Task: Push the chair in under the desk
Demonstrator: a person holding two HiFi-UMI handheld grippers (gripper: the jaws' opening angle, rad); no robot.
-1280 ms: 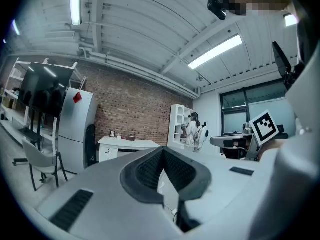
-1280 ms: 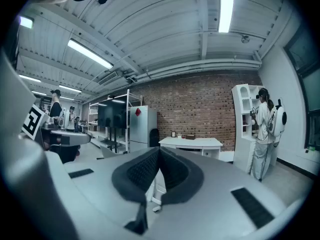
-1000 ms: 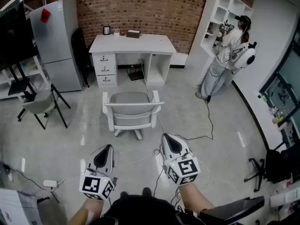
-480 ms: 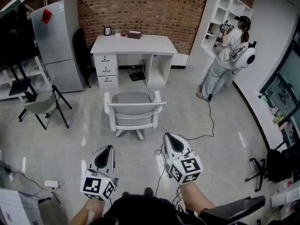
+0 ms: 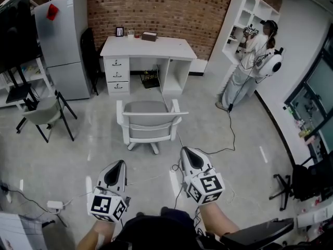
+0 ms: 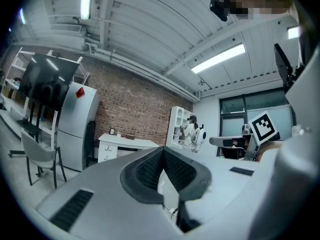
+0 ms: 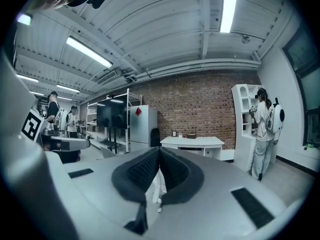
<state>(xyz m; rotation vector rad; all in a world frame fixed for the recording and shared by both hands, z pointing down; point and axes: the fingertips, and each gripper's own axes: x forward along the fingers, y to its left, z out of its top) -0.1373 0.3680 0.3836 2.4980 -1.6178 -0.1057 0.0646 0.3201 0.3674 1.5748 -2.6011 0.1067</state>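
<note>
Jaws together; chair [image 5: 149,120] apart from desk [image 5: 148,47], cable [image 5: 230,126] on floor beside it.

Head view overhead, gripper views level, desk [image 5: 148,48] shared

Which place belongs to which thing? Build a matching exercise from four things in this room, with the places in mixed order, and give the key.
Things
1. grey chair
2. white desk
3. silver fridge
4. person in white

Places
a. against the brick wall, back centre
b. at the white shelf unit on the right
c. on the open floor in front of the desk, not under it
d. left of the desk

Pairs: 1-c, 2-a, 3-d, 4-b
</note>
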